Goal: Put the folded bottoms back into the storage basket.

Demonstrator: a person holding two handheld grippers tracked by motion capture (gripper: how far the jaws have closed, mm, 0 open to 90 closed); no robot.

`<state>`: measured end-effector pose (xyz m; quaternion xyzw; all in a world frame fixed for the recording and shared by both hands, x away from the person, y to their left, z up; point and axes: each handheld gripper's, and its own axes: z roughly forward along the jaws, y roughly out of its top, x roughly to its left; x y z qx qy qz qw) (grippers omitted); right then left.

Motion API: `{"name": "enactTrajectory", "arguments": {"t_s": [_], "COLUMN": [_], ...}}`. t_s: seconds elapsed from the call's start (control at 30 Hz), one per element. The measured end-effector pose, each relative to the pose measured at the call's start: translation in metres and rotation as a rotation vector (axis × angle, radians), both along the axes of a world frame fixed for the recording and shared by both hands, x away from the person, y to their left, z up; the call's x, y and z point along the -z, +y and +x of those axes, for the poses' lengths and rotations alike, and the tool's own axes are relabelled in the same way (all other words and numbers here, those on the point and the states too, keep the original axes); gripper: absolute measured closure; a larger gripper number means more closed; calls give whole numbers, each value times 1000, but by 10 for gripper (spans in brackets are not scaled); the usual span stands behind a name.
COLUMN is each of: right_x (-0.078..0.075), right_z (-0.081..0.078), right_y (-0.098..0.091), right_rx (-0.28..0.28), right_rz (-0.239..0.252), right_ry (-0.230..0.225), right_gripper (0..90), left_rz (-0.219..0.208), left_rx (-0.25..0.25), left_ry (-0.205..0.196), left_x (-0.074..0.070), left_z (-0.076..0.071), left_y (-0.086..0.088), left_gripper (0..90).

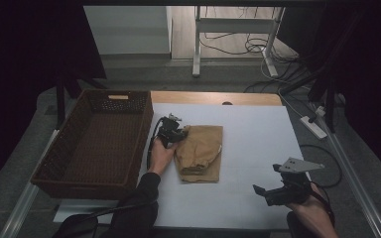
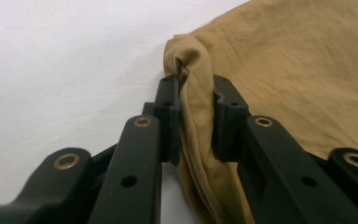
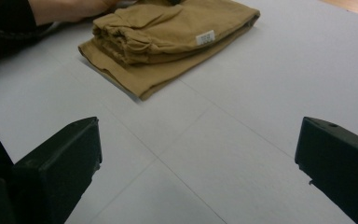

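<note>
A brown wicker basket [image 1: 94,144] sits at the left of the table [image 1: 258,144], its near end hanging over the table's left front corner. Just right of it, the left gripper [image 1: 181,133] is clenched on a bunched fold at the far left corner of the folded tan cloth [image 1: 201,152]; in the left gripper view the fabric [image 2: 279,60] is pinched between both pads. The cloth lies flat near the middle of the white sheet that covers the table, a small white label [image 3: 206,37] on its right edge (print too small to read). A strip of bare wood [image 1: 213,97] shows along the table's far edge. Farther right, well apart from the cloth, the right gripper [image 1: 265,182] hovers near the front edge with its jaws wide apart and nothing between them. Beyond the table the grey floor [image 1: 178,77] carries loose cables [image 1: 258,47], the legs of a white stand [image 1: 197,44] and, at the right, a white power strip [image 1: 314,127]. The room's sides are dark.
</note>
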<state>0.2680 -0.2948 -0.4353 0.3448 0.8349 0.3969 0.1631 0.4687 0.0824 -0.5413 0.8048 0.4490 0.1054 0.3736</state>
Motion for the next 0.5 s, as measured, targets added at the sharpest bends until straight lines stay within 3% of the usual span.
{"name": "enactTrajectory", "arguments": {"t_s": [0.2, 0.3, 0.5], "right_x": [-1, 1, 5], "right_z": [4, 7, 11], "right_y": [10, 17, 26], "right_rx": [-16, -38, -60], "right_rz": [22, 42, 37], "right_ry": [8, 39, 57], "right_gripper": [9, 8, 9], "left_rz": [9, 5, 3], "left_rx": [-2, -4, -6], "left_ry": [-8, -7, -8], "left_x": [0, 0, 0], "left_z": [-1, -1, -2], "left_y": [-1, 0, 0], "left_gripper": [750, 749, 748]}}
